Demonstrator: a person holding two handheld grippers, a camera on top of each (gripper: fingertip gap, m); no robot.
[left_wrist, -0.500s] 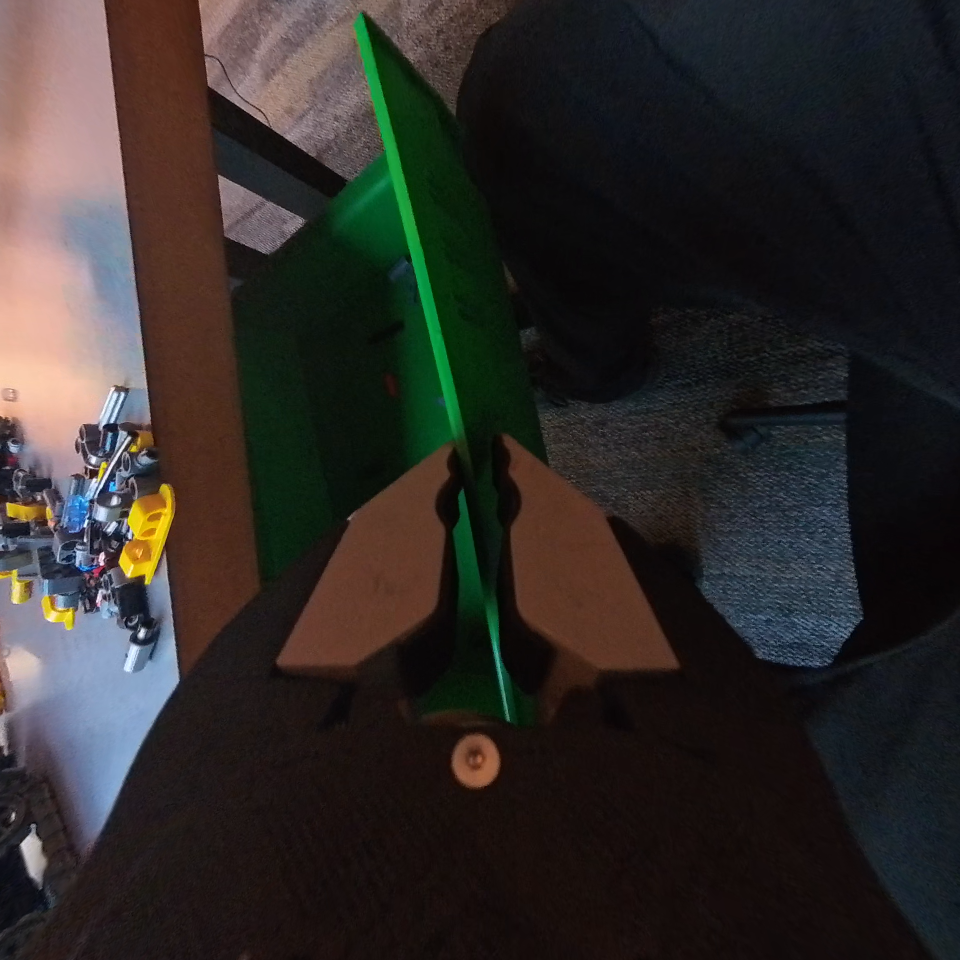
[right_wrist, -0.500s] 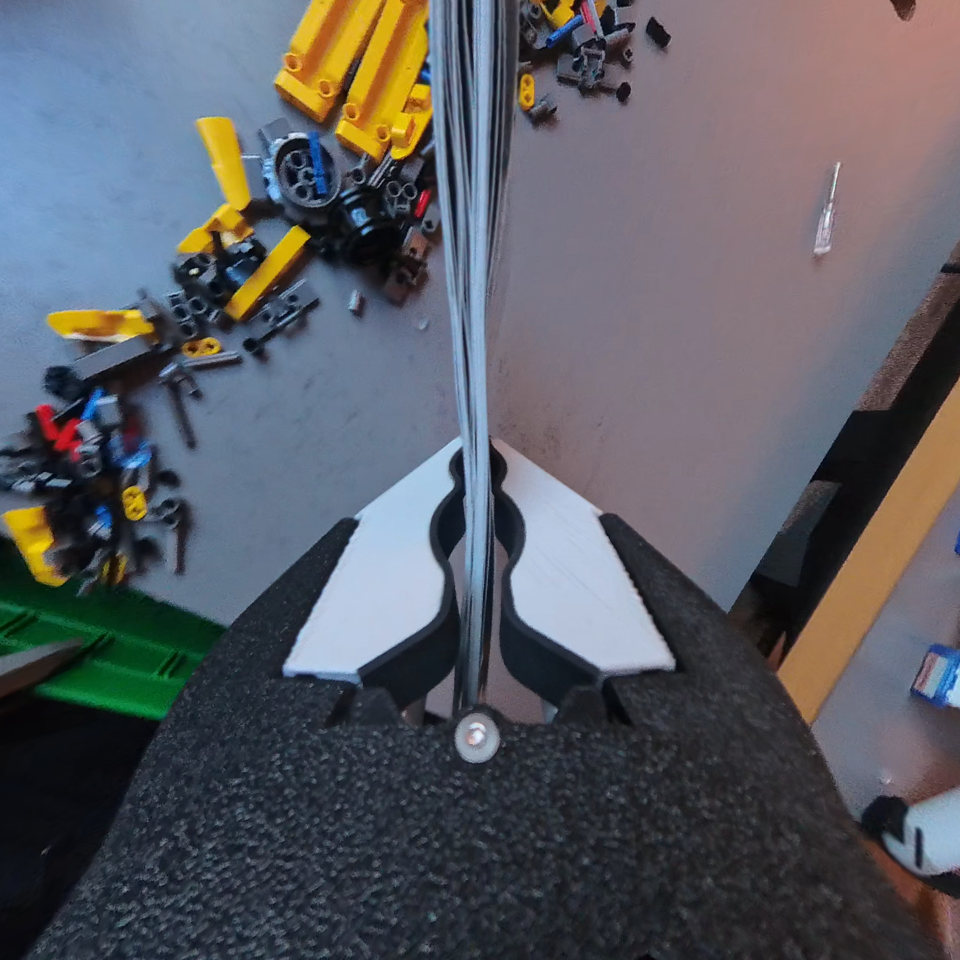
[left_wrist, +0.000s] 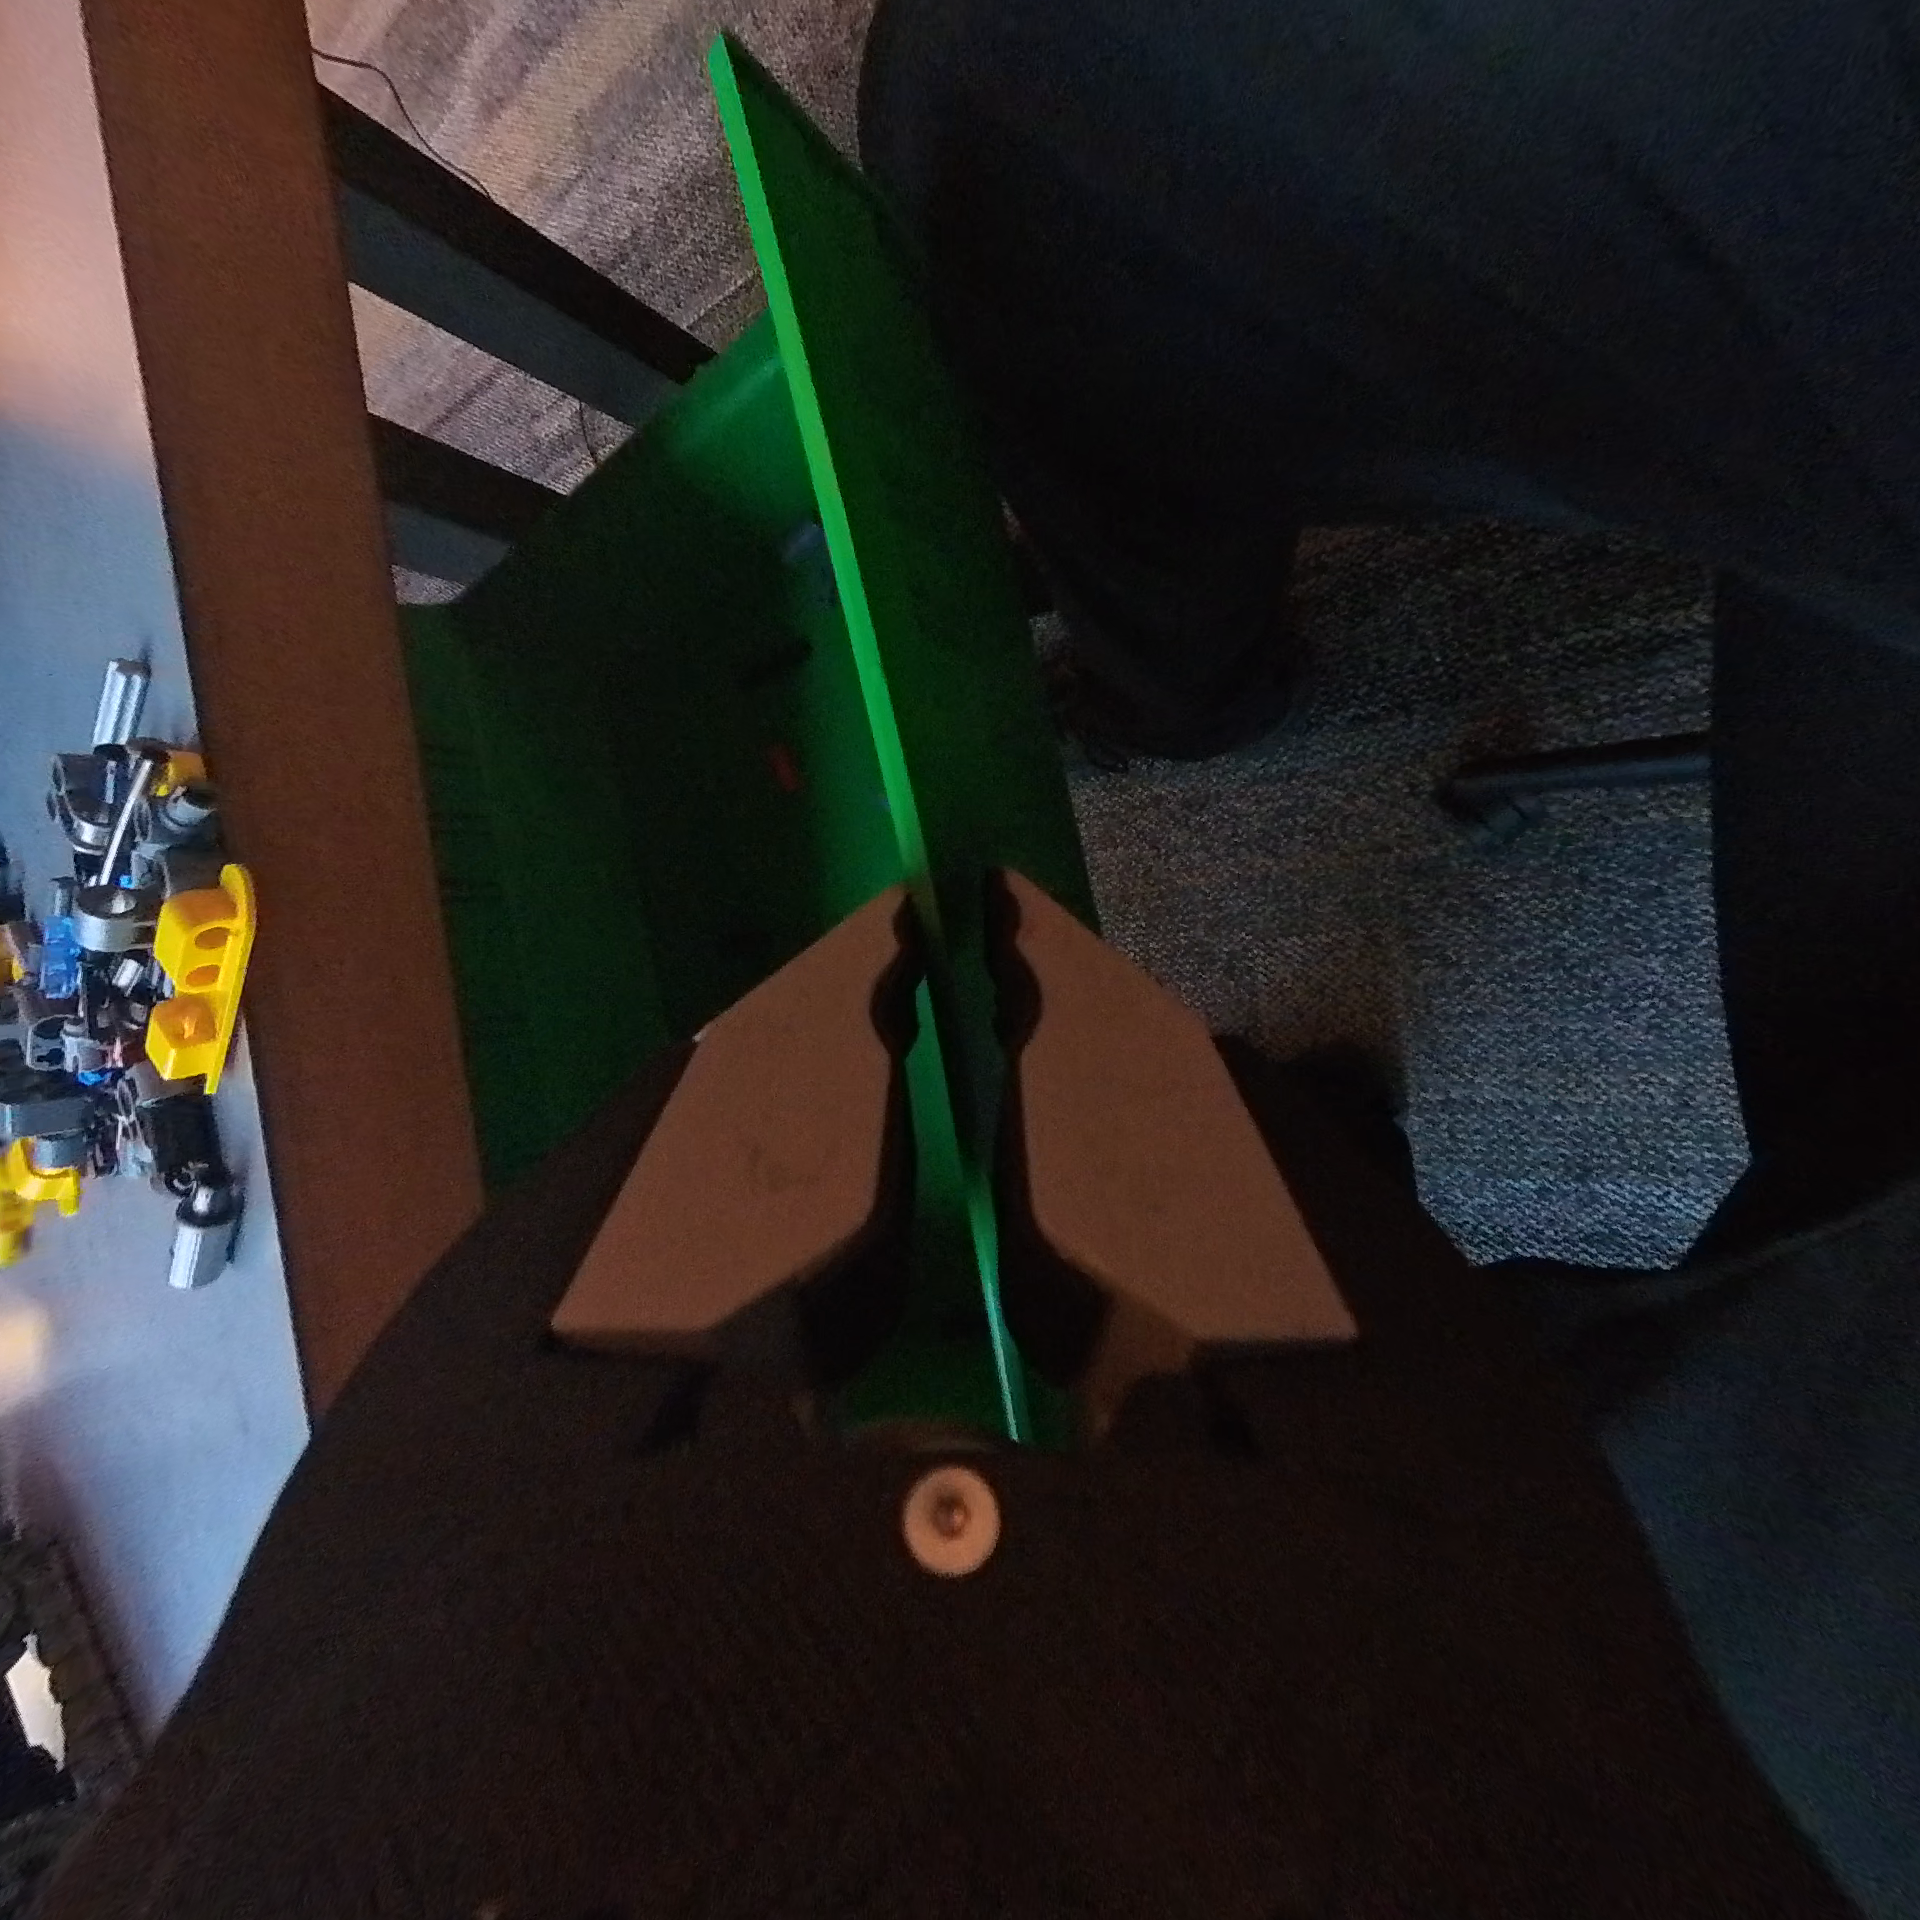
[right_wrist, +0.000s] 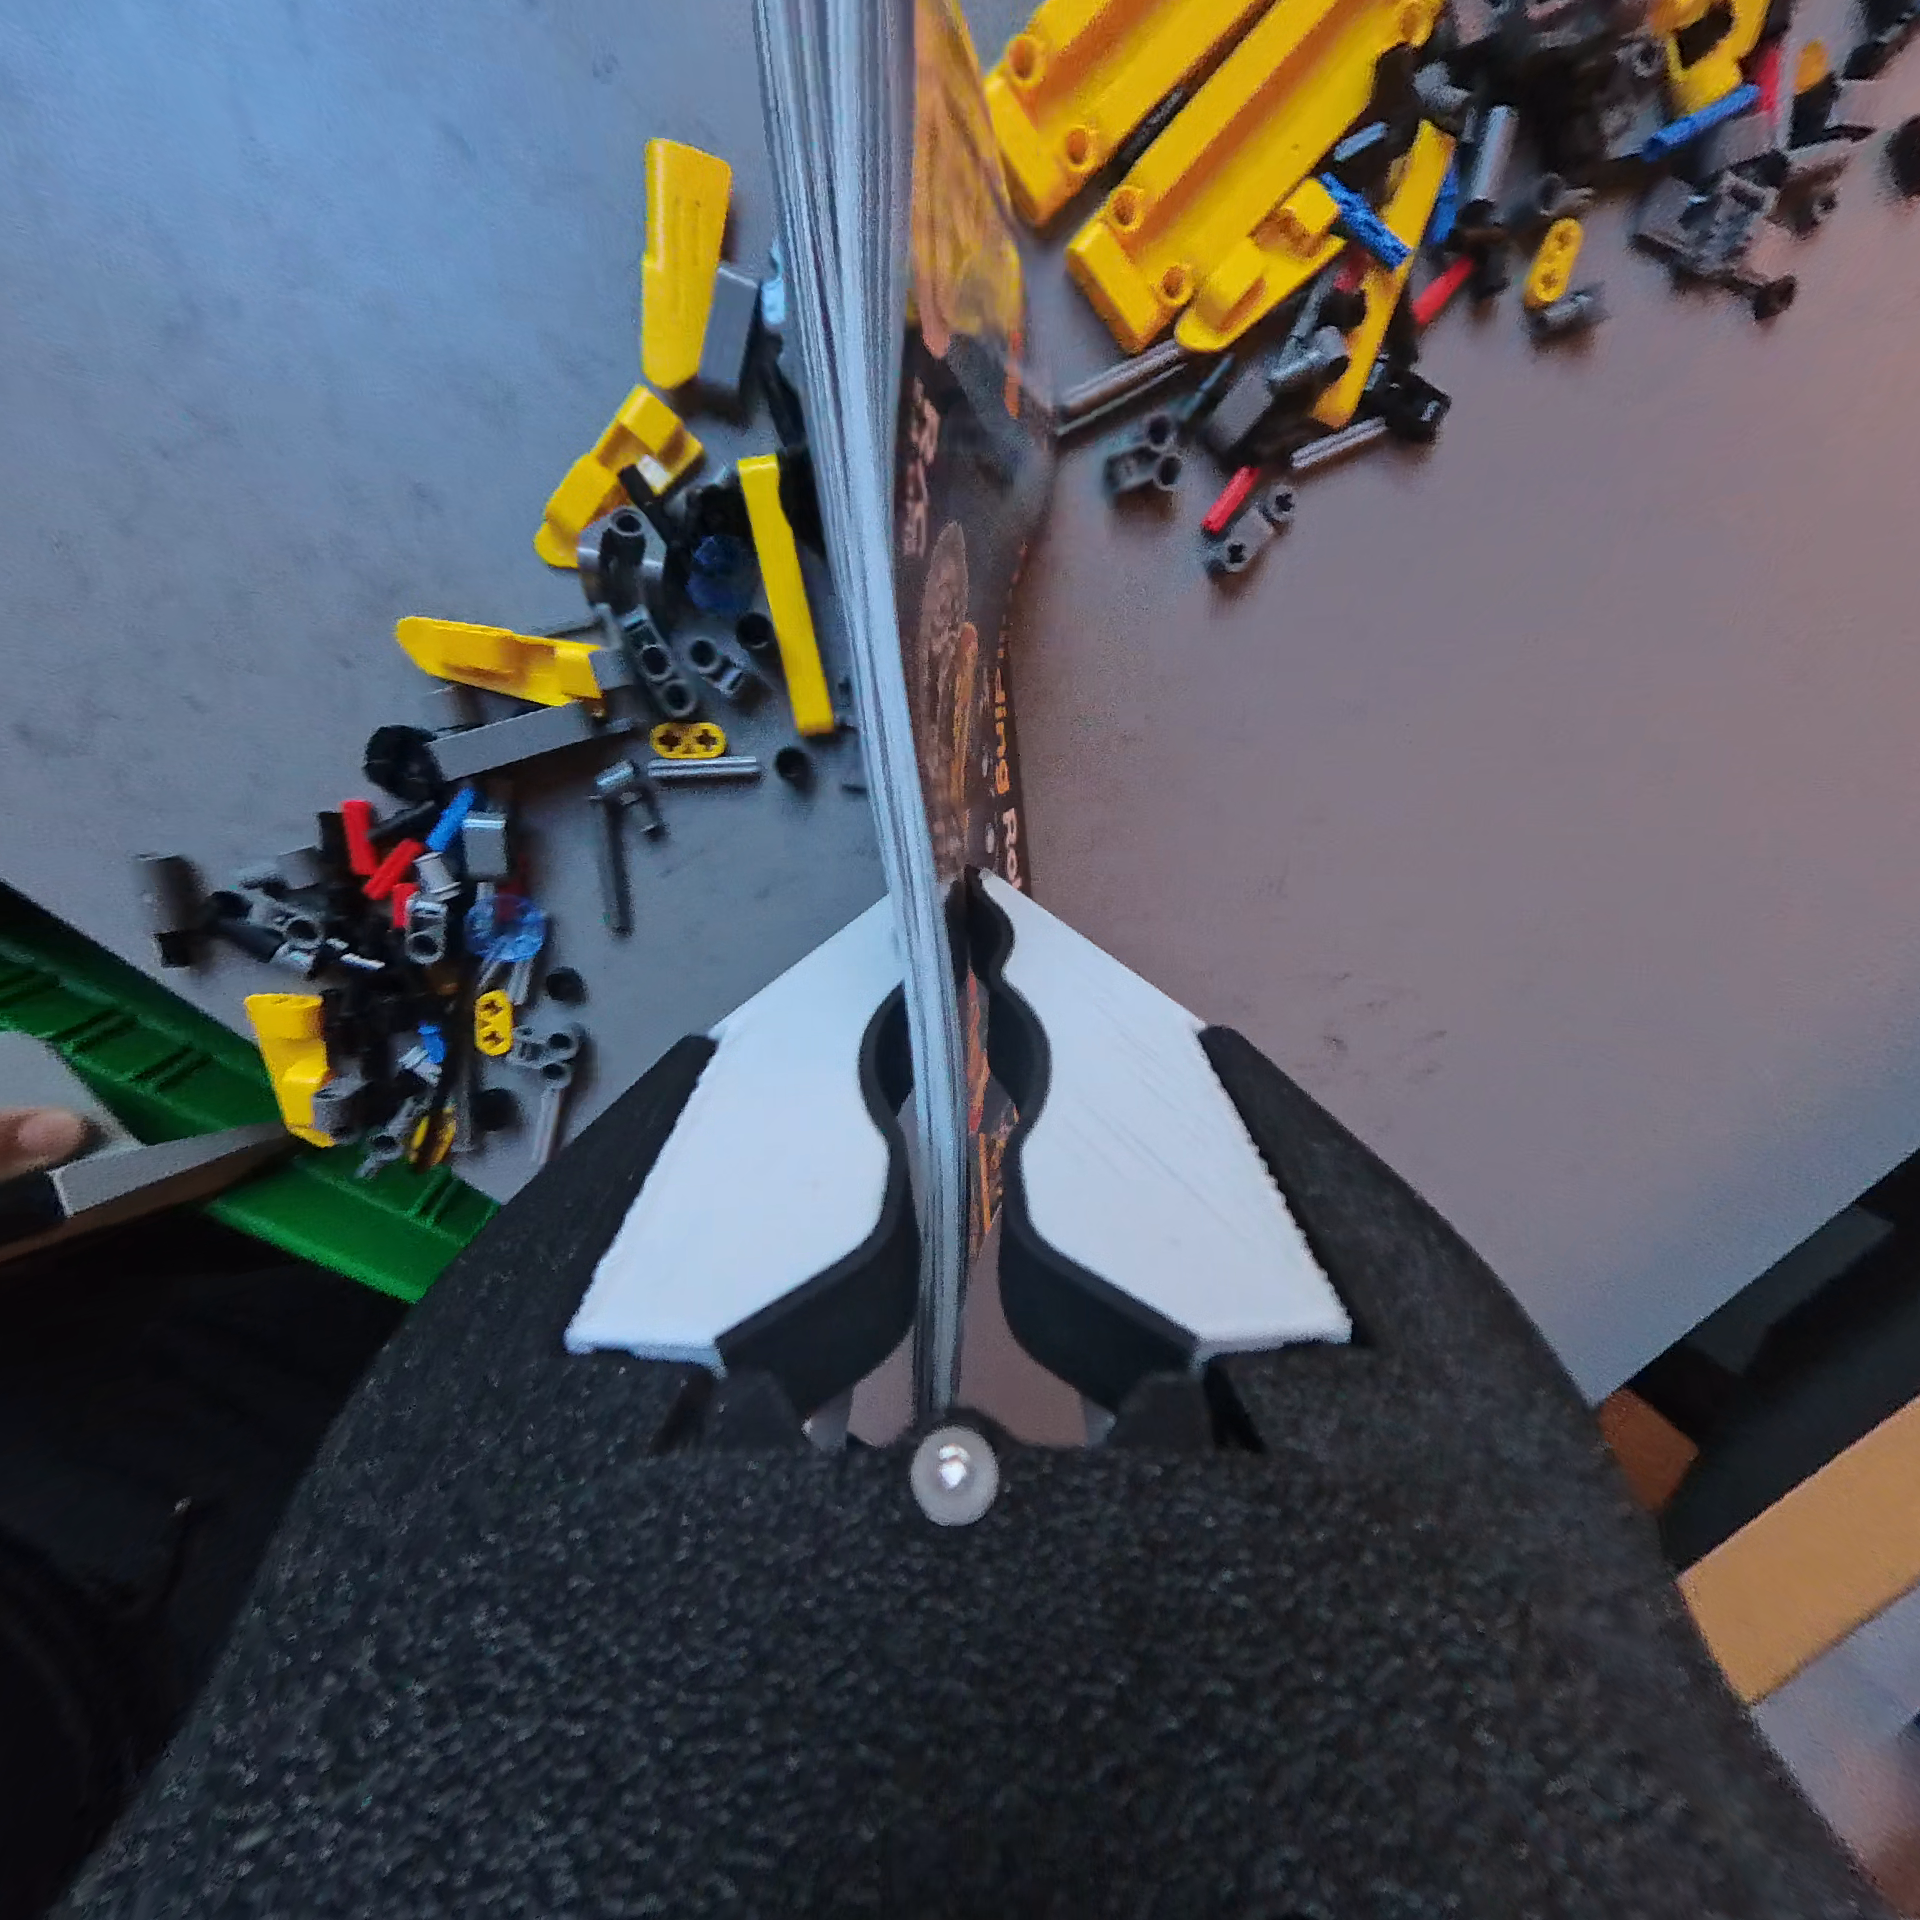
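Left gripper (left_wrist: 951, 904): closed on thin wall of green bin (left_wrist: 831, 582), beside the table edge (left_wrist: 260, 623) | Right gripper (right_wrist: 961, 894): clamped on booklet (right_wrist: 883, 520), edge-on above scattered building-toy parts (right_wrist: 644, 644) on table.

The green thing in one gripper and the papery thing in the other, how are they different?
The green box wall in the left gripper is one stiff plain sheet; the booklet in the right gripper is many thin pages with a printed orange and black cover. The box hangs beyond the table edge, over carpet; the booklet is over scattered building pieces. Both are seen edge-on, clamped between shut fingers.
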